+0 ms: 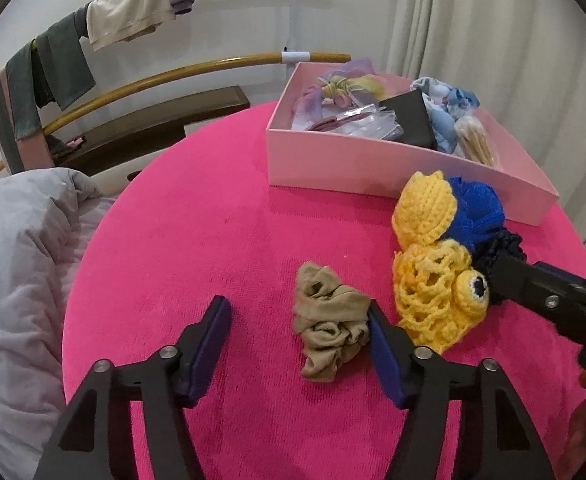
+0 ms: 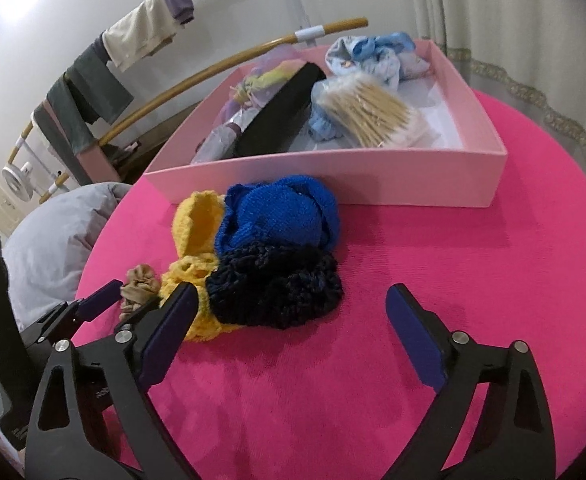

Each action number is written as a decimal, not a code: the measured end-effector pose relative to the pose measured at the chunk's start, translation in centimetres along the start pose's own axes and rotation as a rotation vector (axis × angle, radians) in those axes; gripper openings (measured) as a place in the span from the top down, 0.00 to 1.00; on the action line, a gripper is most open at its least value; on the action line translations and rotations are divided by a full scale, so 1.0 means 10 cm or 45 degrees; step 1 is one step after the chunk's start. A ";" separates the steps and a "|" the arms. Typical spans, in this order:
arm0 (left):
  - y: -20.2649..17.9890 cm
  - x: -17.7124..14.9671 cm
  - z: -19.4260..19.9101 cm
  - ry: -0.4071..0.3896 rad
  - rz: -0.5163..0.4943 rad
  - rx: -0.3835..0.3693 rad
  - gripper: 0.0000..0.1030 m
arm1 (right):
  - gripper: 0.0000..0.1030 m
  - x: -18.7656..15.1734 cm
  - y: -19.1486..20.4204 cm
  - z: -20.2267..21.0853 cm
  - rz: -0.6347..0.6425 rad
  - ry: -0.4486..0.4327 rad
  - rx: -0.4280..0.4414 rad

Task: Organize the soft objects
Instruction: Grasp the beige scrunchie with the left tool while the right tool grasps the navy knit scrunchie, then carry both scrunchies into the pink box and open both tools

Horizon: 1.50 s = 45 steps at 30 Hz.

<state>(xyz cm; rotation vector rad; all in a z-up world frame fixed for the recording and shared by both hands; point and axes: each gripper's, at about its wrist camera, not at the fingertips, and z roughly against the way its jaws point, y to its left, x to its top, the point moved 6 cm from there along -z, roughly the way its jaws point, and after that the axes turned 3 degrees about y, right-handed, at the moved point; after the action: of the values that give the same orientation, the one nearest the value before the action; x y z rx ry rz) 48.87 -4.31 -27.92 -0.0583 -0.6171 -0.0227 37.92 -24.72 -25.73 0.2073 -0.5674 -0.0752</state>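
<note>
both claws over the round pink surface (image 1: 197, 216), pointing steeply down at the loose soft things; landmark throughout = pink box (image 1: 373, 168) at the far side of the surface

left claw (image 1: 299, 314): fingers apart, nothing clamped. beige scrunchie (image 1: 329, 328) lies between them on the near side of the box, well apart from it. it sits off-centre in the gap: crowded against the claw's right finger, possibly touching its tip, with bare pink between it and the other finger. its long axis runs roughly toward and away from the box, so about in line with the fingers

right claw (image 2: 289, 308): fingers wide apart, nothing between the pads. dark navy knit piece (image 2: 277, 288) lies just ahead of the gap, on the near side of the box. blue knit piece (image 2: 281, 216) rests behind it, close to the box wall. yellow crochet pieces (image 1: 425, 276) lie between the navy piece and the scrunchie; one bears a crochet eye

judgement: the left claw is the nearer one to the scrunchie, the right claw to the navy piece. scrunchie is already inside the left gap, so closing would likely catch it, though a small shift toward the yellow pile would centre it. risk: the finger by the yellow crochet may snag that yarn too

box already holds other soft items and a bundle of sticks; scrunchie, knits and crochet not yet in it
</note>
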 end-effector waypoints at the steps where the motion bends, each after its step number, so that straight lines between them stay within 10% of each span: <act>1: 0.01 0.02 -0.02 -0.004 0.003 -0.001 0.46 | 0.17 0.01 0.00 -0.03 -0.002 0.003 0.005; 13: 0.05 -0.10 0.13 -0.037 0.037 -0.014 0.79 | 0.83 -0.05 -0.13 -0.01 0.040 -0.014 -0.070; 45: -0.16 -0.34 1.35 -0.170 0.012 0.014 0.81 | 0.86 -0.27 -0.01 0.89 0.072 -0.152 -0.020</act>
<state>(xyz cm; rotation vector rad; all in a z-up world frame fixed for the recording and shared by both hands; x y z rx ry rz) 38.26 -5.07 -18.78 -0.0521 -0.7500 -0.0060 30.85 -26.00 -19.81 0.1723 -0.6911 -0.0374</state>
